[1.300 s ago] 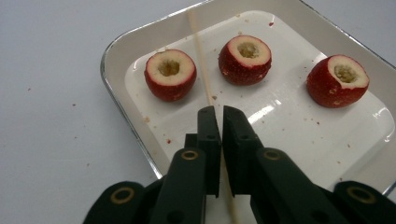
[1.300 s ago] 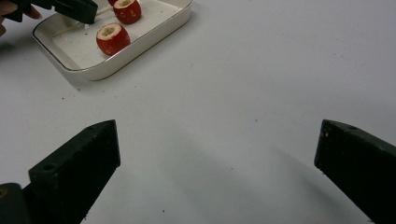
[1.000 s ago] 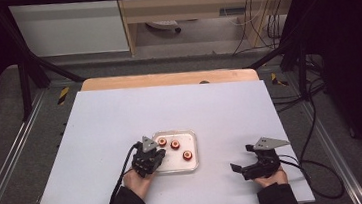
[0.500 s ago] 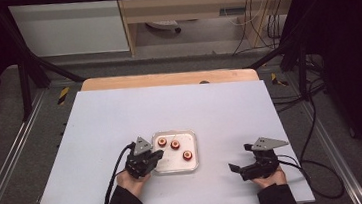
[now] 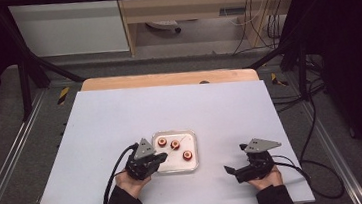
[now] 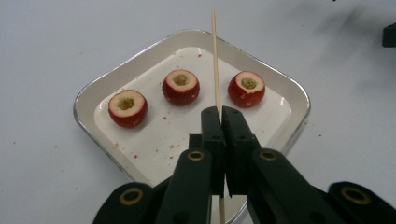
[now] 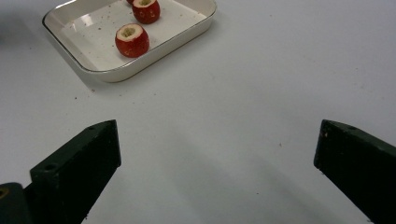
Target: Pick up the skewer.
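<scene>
My left gripper clamps a wooden skewer over the tray. My right gripper idles, jaws wide apart. Next, I judge, I spear a cored red fruit.

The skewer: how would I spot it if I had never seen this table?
Find the white tray on the pale table, with three cored red fruits. The skewer is the thin wooden stick above it, clamped in the left hand-held gripper.
</scene>
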`<state>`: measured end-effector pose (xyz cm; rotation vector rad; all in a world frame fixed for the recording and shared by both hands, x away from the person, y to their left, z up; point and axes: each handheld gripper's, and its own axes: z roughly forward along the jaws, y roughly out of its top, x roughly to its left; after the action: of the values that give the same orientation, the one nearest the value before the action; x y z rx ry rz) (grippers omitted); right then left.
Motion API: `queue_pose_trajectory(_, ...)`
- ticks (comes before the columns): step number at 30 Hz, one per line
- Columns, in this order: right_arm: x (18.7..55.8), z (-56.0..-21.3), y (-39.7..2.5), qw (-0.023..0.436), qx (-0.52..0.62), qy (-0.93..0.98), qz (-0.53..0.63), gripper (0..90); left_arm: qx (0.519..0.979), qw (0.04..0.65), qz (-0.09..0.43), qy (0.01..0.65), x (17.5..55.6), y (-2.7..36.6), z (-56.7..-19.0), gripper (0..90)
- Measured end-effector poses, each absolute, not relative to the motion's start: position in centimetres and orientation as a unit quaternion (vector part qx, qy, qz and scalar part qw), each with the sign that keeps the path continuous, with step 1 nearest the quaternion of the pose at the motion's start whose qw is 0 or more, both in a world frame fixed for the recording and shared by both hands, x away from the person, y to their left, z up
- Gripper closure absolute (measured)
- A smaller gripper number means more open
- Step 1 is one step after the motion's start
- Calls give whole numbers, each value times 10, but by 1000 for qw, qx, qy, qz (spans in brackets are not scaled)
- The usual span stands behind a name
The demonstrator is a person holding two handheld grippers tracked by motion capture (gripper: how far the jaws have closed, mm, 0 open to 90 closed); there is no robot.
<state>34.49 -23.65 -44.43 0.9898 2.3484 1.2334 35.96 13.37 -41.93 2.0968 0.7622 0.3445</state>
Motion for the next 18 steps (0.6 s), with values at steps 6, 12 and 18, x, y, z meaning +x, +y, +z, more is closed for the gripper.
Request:
queue_pose_trajectory(6, 342, -439, -220, 175, 318, 838, 408, 12, 854, 418, 134, 280, 358, 128, -413, 882)
queue_pose_trajectory(12, 338, -431, -202, 204, 281, 862, 369, 21, 869, 403, 119, 261, 360, 123, -407, 882)
queue_pose_trajectory(18, 338, -421, -186, 235, 241, 873, 352, 36, 893, 367, 124, 230, 362, 111, -398, 882)
